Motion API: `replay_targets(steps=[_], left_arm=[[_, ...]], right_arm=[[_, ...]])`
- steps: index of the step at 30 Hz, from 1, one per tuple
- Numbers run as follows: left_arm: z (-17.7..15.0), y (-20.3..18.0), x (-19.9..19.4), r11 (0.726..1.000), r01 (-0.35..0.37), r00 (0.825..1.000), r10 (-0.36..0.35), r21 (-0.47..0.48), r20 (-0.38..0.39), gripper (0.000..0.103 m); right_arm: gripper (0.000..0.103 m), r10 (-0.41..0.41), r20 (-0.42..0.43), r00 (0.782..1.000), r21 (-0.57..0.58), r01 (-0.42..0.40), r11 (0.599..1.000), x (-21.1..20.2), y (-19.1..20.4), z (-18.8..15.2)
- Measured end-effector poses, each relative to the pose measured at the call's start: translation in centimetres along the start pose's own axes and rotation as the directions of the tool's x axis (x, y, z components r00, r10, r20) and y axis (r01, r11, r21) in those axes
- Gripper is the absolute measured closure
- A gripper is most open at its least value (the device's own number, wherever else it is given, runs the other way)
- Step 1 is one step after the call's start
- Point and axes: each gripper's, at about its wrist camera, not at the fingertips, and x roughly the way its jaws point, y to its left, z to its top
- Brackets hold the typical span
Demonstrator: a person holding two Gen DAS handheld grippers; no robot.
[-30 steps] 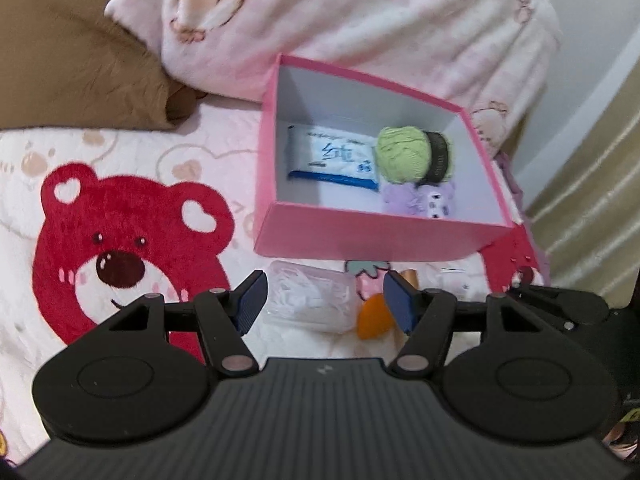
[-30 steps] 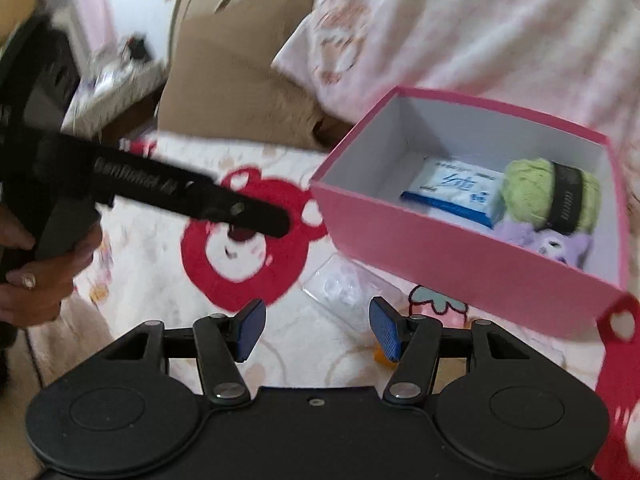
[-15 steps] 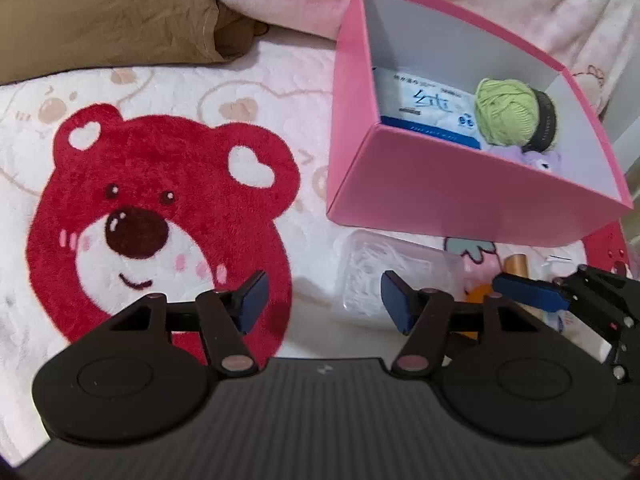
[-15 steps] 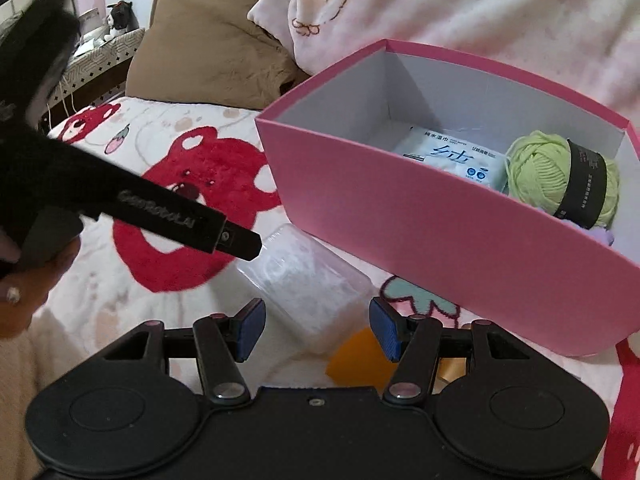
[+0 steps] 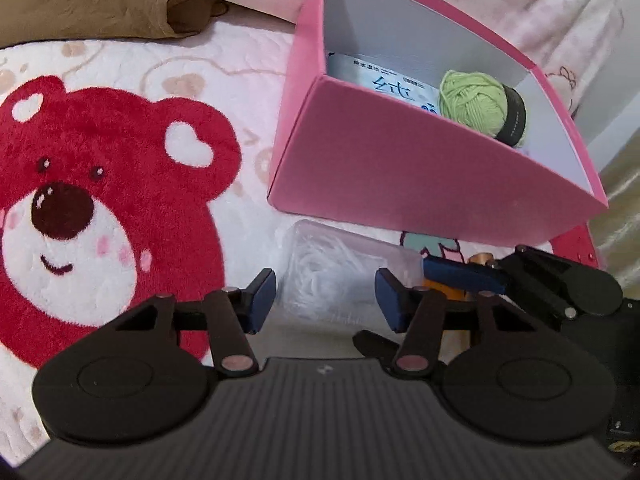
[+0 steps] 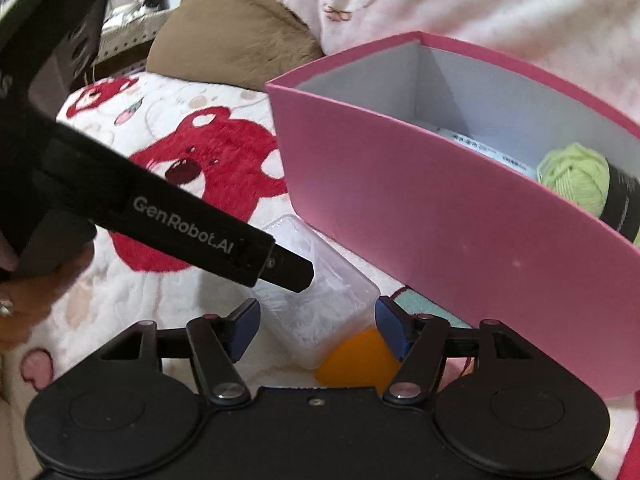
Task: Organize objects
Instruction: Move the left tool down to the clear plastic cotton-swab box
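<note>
Here, left gripper [image 5: 326,300] closing w/ clear box [image 5: 340,272] between, untouched, right gripper [image 6: 316,330] widening over orange item [image 6: 356,360].

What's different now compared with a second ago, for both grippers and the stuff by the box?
Both grippers have come down toward the clear plastic case in front of the pink box. The left gripper has been closing, its pads astride the case but not pressing it. The right gripper has been opening over the orange object, holding nothing. The box, yarn and tissue pack stay put.
</note>
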Motion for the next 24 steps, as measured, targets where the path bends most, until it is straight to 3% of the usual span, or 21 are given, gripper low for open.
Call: replay_targets(steps=[5,9,13,19,24], left_arm=[[-0.4,0.6,-1.1,0.996,-0.009,0.999,0.006,-0.087,-0.034,0.051],[-0.5,2.0,-2.9,0.993,-0.055,0.990,0.040,-0.108,-0.133,0.051],[-1.0,4.2,-2.8,0.976,-0.061,0.982,0.021,-0.208,-0.189,0.052],[-0.9,4.0,-2.6,0.979,-0.089,0.988,0.063,-0.186,-0.142,0.052],[-1.2,3.6,-2.3,0.981,-0.069,0.989,0.043,-0.182,-0.139,0.052]], right_arm=[[0.034,0.004,0.023,1.000,-0.058,-0.003,0.998,-0.7,1.5,-0.2],[0.034,0.081,0.017,0.997,-0.096,-0.079,0.992,-1.0,3.5,-0.2],[0.033,0.097,-0.011,0.995,-0.045,-0.097,0.994,-1.0,4.7,-0.4],[0.021,0.133,-0.022,0.991,0.073,-0.131,0.989,-2.6,4.3,-1.1],[0.017,0.186,-0.006,0.983,0.183,-0.182,0.966,-2.2,3.7,-1.2]])
